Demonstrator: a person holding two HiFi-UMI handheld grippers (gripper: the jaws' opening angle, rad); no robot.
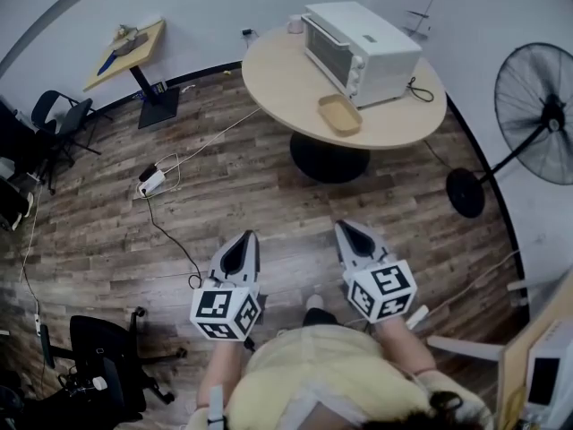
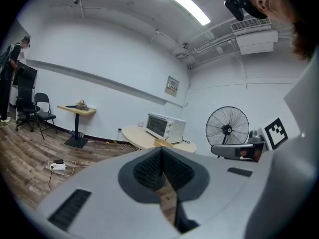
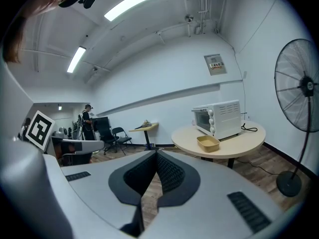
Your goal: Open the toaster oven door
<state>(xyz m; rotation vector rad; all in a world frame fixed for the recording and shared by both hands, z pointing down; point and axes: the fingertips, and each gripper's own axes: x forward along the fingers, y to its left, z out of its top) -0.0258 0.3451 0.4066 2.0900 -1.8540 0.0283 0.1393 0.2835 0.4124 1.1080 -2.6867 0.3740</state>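
**Head view:** toaster oven (image 1: pixel 358 50) upper centre on round table (image 1: pixel 277 79), door shut, tan tray (image 1: pixel 339 114) just beside it. Left gripper (image 1: pixel 245 237) and right gripper (image 1: pixel 346 227) low in frame, well apart from table. Step looks like approach, not yet at oven. Next: walk in, spread jaws, take door handle, pull down.

**Left gripper view:** jaws together, nothing held. Oven mid-frame, far off.

**Right gripper view:** jaws together, empty. Oven right of centre. Shows person (image 3: pixel 87 116) in bg at left, absent from head view.

Toaster oven (image 1: pixel 363 38) door shut, on round table (image 1: pixel 277 77); tray (image 1: pixel 340 115) beside.
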